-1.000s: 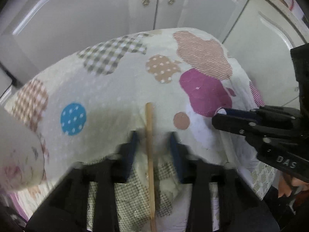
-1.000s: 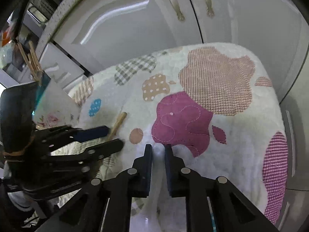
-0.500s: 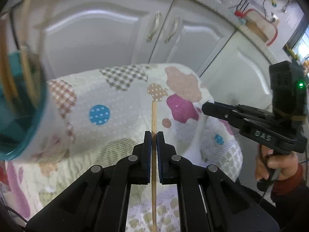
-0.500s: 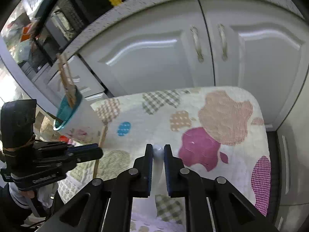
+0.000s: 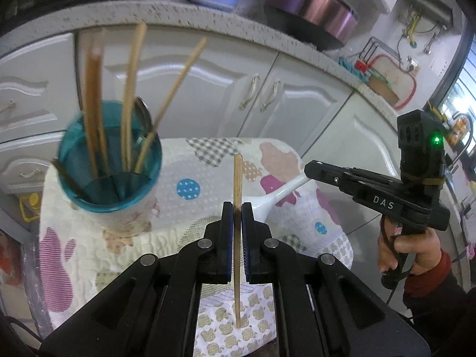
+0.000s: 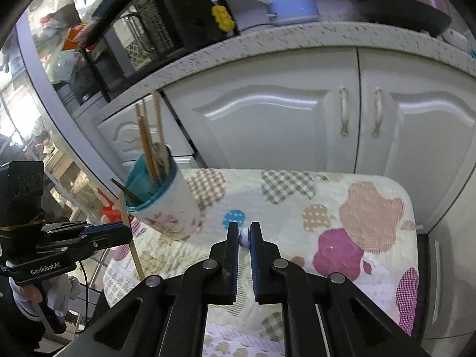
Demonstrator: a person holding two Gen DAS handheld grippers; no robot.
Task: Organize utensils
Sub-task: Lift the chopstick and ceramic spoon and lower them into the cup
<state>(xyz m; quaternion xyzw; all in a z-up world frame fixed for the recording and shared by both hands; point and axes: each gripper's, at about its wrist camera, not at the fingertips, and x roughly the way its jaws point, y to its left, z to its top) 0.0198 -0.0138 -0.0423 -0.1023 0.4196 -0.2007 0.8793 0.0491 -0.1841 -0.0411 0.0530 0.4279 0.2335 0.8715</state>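
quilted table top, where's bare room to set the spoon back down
The quilted table top is bare from its middle to the far right corner, along the cabinet doors. The left end is crowded: the utensil cup stands there, with the left gripper beside it.

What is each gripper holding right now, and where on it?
Left gripper clamps a wooden chopstick around mid-length, both ends sticking out. Right gripper pinches the white spoon by the end of its handle.

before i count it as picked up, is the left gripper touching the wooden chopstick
Touching. The left wrist view shows the left gripper with both pads pressed against the wooden chopstick, no gap.
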